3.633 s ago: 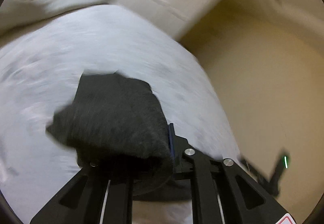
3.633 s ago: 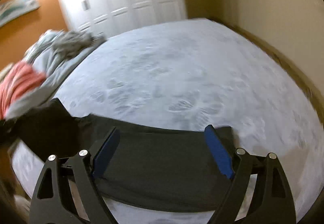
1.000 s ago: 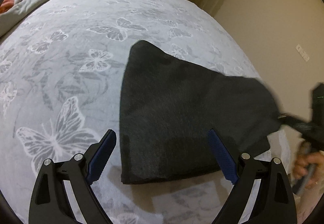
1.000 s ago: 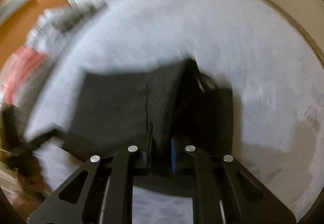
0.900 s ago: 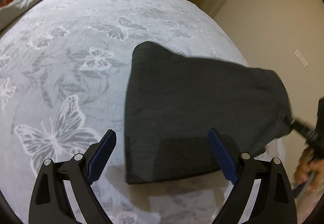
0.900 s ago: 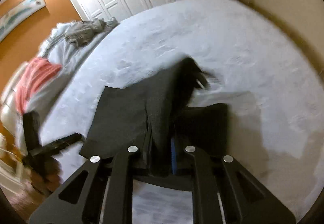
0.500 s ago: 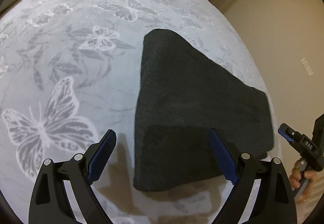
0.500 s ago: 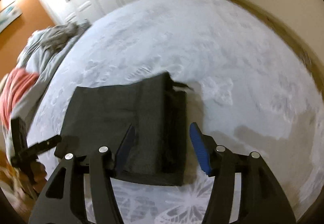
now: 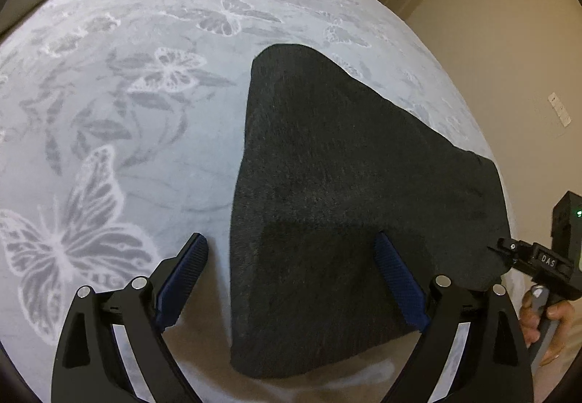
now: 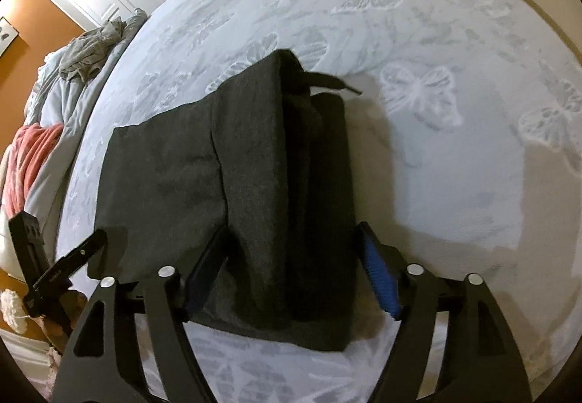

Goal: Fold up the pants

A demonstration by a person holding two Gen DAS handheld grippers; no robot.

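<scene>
My left claw hangs open over the folded pants lying on the bed. My right claw is opening around their thick edge, pads clear. I should lift straight off, so no layer drags.

Warm, dim indoor light; both tools cast soft tan shadows on the bedspread; fisheye bending and dark vignetting at edges — right view slightly blurred.
</scene>
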